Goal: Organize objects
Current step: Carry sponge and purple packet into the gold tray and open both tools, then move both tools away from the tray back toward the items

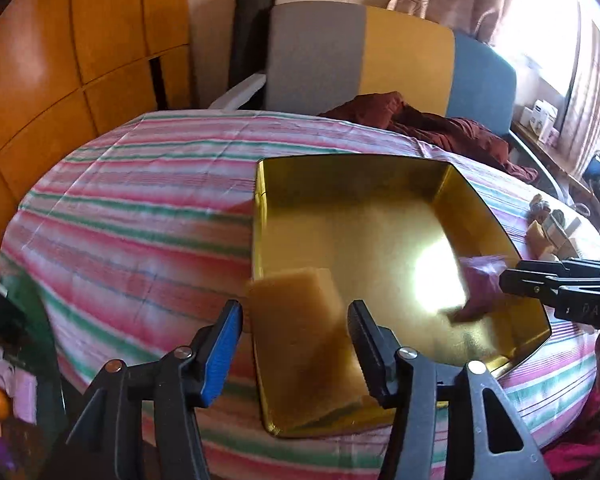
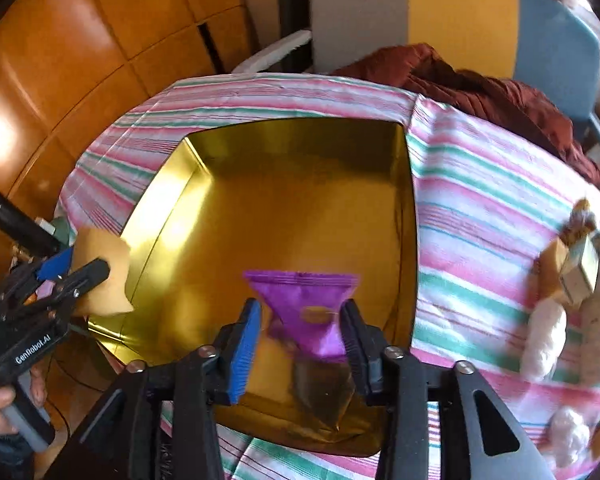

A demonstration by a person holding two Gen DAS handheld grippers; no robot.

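nearest the left wrist lens, the left gripper (image 1: 296,340) has its jaws set apart with a yellow sponge (image 1: 296,312) between them; the sponge looks just clear of both pads, blurred, so whether it is pinched or loose cannot be told. it hangs over the near left edge of the gold tray (image 1: 380,184), which sits on the striped cloth (image 1: 140,208) covering the table. across the tray's right rim the right gripper (image 1: 504,278) reaches in with a blurred purple packet (image 1: 480,280).

in the right wrist view the left gripper (image 2: 100,276) shows at the far left with the sponge (image 2: 100,264) at its tip. in the middle, the right gripper (image 2: 302,332) is clamped on the purple packet (image 2: 304,292), its lower part squeezed narrow between the pads, above the tray's (image 2: 300,136) floor. to the right, on the cloth (image 2: 480,200), lies a cluster of small items (image 2: 572,264), too blurred to name. a dark red garment (image 2: 480,88) lies at the table's far edge.
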